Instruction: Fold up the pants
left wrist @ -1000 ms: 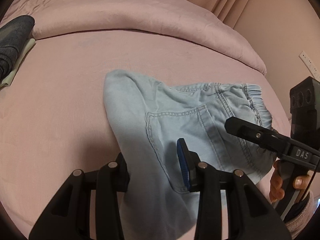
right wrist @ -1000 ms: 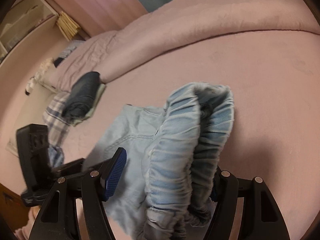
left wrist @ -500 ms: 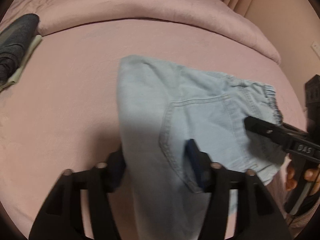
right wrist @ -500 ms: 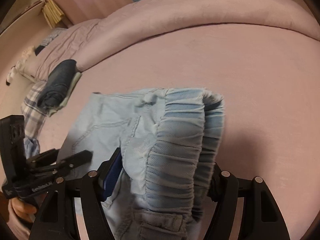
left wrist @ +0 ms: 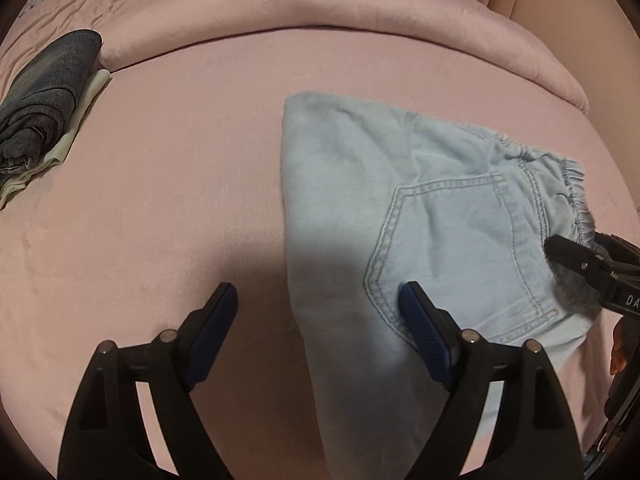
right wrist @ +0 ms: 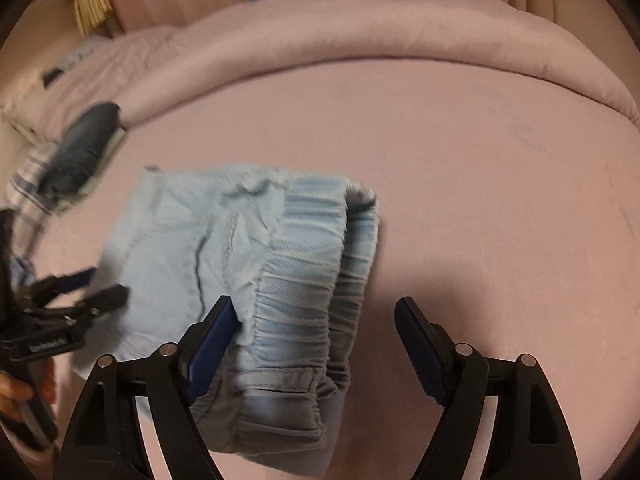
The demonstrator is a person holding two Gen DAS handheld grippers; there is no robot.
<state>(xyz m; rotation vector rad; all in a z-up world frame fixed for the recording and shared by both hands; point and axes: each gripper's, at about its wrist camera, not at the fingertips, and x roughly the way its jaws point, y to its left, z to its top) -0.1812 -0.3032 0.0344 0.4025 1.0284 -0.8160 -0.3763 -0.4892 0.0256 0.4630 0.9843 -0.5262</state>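
Looking at this, the pants [left wrist: 424, 216] are lying folded on the pink bed [left wrist: 168, 168], over toward its right side, with the pocket side up and the elastic waistband [right wrist: 304, 308] nearest the right edge. Both claws are spread wide with nothing pinched: the left claw [left wrist: 318, 304] straddles the pants' long left edge, one finger on bare sheet and the other over the denim by the pocket [left wrist: 460, 248]. The right claw [right wrist: 316, 312] has the waistband sitting loose between its fingers.

My guess is the step in hand is letting go after a fold and getting set for the next one. The waistband end looks bunched and lumpy in the right wrist view, so I'd flatten that first or the next fold will come out crooked. When regrabbing, take all the layers at the edge, not just the top one. Denim is stiff enough to hold a crease, but elastic likes to spring back.

Also keep clear of the dark folded clothes [left wrist: 44, 100] stacked at the bed's far-left corner, beside the rolled-up duvet [left wrist: 320, 12]; they're well apart from the pants, so plenty of room.
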